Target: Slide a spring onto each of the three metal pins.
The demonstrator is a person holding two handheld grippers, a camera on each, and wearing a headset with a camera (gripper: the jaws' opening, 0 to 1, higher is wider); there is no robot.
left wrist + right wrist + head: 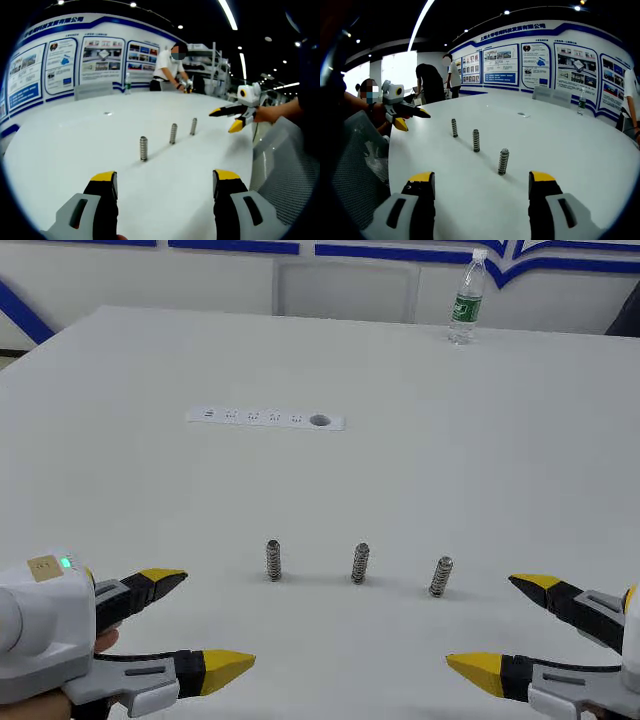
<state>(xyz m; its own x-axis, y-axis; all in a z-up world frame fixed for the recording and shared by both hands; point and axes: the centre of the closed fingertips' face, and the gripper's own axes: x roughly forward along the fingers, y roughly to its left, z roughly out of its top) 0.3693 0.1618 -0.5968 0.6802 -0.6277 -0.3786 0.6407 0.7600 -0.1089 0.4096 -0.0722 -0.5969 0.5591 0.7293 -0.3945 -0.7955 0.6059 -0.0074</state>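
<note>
Springs (360,563): three upright, one row

Power strip (265,418): I note it lying flat, left of centre, mid-table.
Water bottle (465,300): upright, far right.
Table (120,460): white.
Wall boards (540,55): blue-trimmed, far.

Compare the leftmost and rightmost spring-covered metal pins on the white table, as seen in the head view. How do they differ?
Pose: the leftmost grey spring-covered metal pin stands upright; the rightmost grey spring-covered metal pin leans rightward. Position: the leftmost is nearer the left gripper, the rightmost nearer the right gripper. Both stand untouched on the white table, and both grippers are open.
</note>
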